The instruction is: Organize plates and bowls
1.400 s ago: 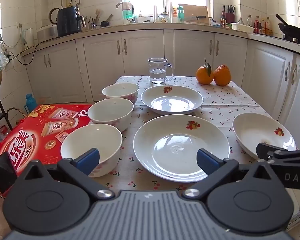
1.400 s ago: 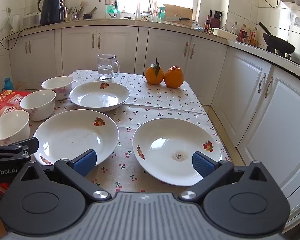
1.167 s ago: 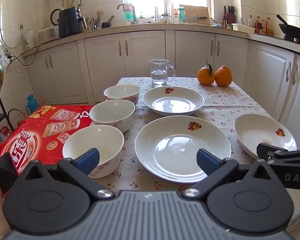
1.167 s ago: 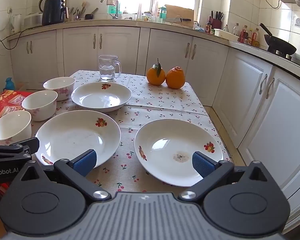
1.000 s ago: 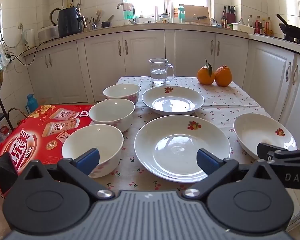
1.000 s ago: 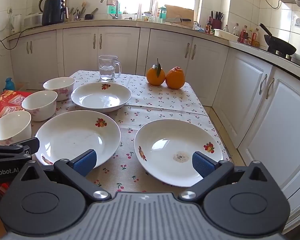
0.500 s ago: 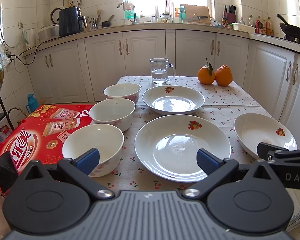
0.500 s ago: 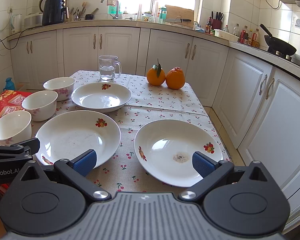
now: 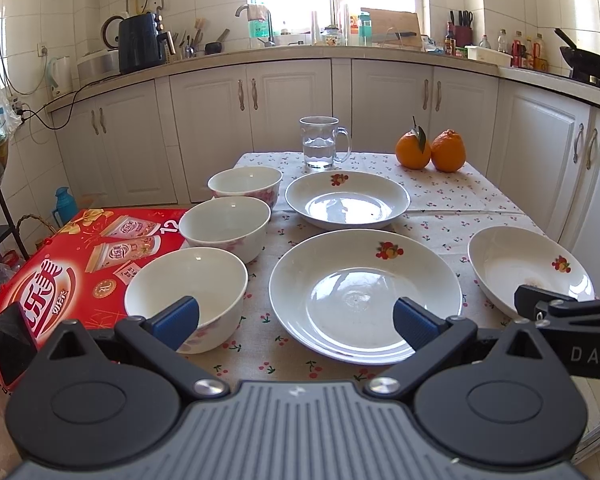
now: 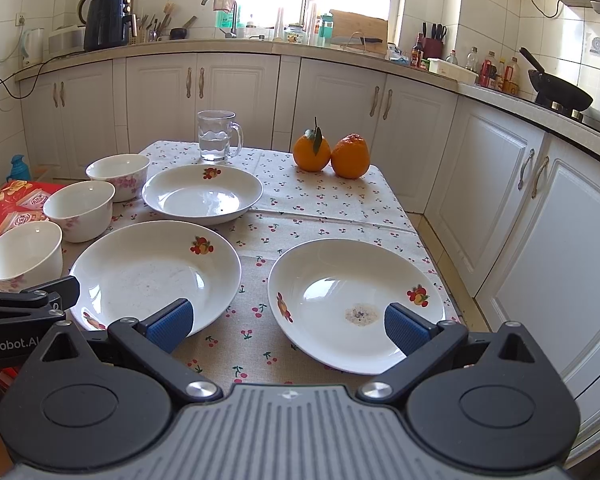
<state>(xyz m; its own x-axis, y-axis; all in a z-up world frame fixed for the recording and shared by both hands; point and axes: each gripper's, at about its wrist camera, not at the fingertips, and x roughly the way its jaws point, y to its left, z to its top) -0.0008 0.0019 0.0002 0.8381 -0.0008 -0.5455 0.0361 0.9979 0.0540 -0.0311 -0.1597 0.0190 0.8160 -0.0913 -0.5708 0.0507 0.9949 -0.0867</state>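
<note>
Left gripper [image 9: 296, 318]: lower centre of the left wrist view, jaws spread wide, holding nothing. Right gripper [image 10: 286, 322]: lower centre of the right wrist view, jaws likewise wide and empty. Both hover at the near edge of the table [image 10: 324, 208], touching no dish.

Governing relation: the nearest bowl [image 9: 186, 296] lies directly ahead of the left gripper's left finger, at lower left of that view. The stained plate [image 10: 356, 304] lies directly ahead of the right gripper, its near rim between the two fingers and below them. The large centre plate [image 9: 364, 292] sits between the two tools, ahead of the left gripper's right finger. Judgement: the left gripper is nearer the bowls, the right gripper nearer the stained plate. Plates are round, so no long axis applies; a rim grip from the near side appears suitable.

Count, near to far:
- Bowls: three, in a column along the left edge of the table: nearest bowl, middle bowl [image 9: 224, 226], far bowl [image 9: 245, 184].
- Plates: three: stained plate at right, large centre plate, far plate [image 9: 346, 198] at mid-frame.
- Glass mug [image 9: 322, 142]: one, holding water, beyond the far plate.
- Oranges [image 9: 430, 150]: two, touching, upper right of the table.
- Red carton [image 9: 60, 264]: one, left of the table.

No dish is stacked yet.
</note>
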